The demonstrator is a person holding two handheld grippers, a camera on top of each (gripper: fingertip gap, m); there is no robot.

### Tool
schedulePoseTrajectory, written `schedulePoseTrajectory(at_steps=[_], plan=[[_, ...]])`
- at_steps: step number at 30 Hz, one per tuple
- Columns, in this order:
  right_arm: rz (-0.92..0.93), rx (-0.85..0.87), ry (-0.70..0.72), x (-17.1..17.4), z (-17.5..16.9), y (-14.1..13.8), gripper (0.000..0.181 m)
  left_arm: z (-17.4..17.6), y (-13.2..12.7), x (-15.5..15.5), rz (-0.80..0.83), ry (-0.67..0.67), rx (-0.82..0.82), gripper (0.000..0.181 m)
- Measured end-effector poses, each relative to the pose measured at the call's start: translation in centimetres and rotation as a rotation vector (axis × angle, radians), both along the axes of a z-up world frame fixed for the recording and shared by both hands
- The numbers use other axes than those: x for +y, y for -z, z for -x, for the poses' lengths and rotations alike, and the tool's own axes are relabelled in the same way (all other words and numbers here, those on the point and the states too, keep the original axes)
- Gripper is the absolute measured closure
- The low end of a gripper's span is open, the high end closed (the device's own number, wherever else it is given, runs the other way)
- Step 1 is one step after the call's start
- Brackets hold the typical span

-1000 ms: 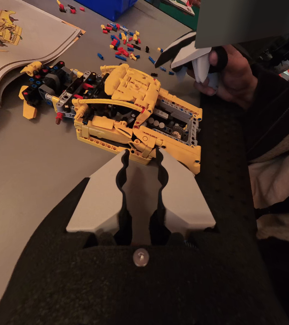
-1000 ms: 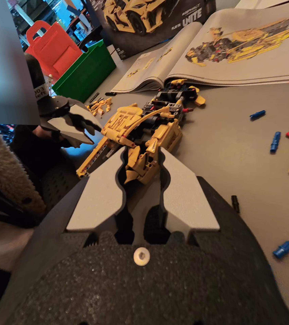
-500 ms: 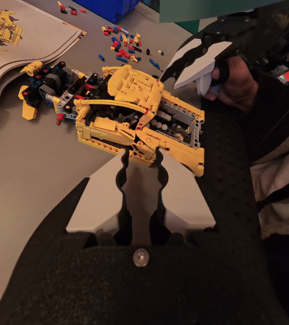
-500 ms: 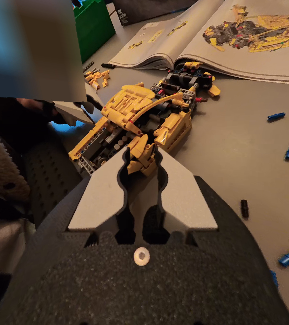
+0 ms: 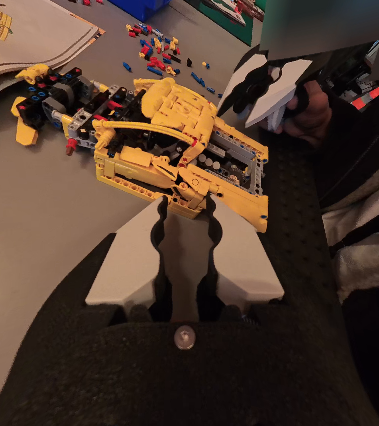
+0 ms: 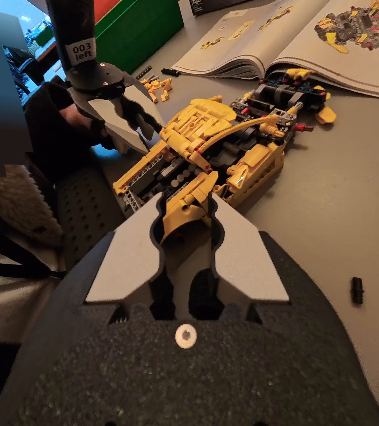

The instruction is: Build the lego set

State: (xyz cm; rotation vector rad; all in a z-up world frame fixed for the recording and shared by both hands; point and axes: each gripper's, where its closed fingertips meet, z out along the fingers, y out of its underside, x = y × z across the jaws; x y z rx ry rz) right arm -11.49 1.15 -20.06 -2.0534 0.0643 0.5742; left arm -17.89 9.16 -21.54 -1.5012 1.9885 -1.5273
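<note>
Bracing: the left gripper (image 5: pixel 185 200) and right gripper (image 6: pixel 186 200), both parted and holding nothing, flank the half-built yellow and black plastic brick car (image 5: pixel 174 147).
Car: centre frame on the grey tabletop (image 5: pixel 34 219), its side panels just ahead of each gripper's tips.
Risk: squeezing the thin curved yellow roof rail (image 5: pixel 147 128) likely pops it loose; a push could slide the car toward the near edge.

One half-built yellow car (image 5: pixel 174 147); one open instruction book (image 6: pixel 299 46); two grippers. Loose pins (image 5: pixel 158 55): too many to count.
</note>
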Motion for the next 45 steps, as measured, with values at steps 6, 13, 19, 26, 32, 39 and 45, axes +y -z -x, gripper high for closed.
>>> schedulePoseTrajectory(at_steps=[6,13,19,26,32,39,45], plan=[[-0.004,0.038,-0.018,-0.2,0.4,-0.2,0.147,-0.1,0.0,0.3,0.002,-0.010,-0.003,0.148],[-0.018,0.039,0.005,-0.3,0.1,-0.4,0.149,-0.1,-0.1,0.4,-0.041,-0.020,-0.017,0.148],[0.008,-0.001,-0.015,-0.2,0.6,0.1,0.148,0.0,-0.2,0.6,-0.081,-0.031,-0.024,0.148],[0.000,-0.002,-0.100,-0.4,2.2,0.0,0.143,-0.2,-0.3,1.6,-0.095,-0.075,-0.027,0.149],[0.004,0.015,-0.120,-0.5,2.5,0.0,0.148,-0.4,-0.3,2.3,-0.080,-0.108,-0.026,0.149],[-0.034,0.055,0.079,-0.9,-1.7,-0.8,0.151,0.7,-3.4,-0.1,0.108,0.009,-0.094,0.138],[0.032,-0.246,-0.193,-3.6,-4.2,1.0,0.139,1.4,-2.2,0.3,-0.162,-0.053,-0.020,0.119]])
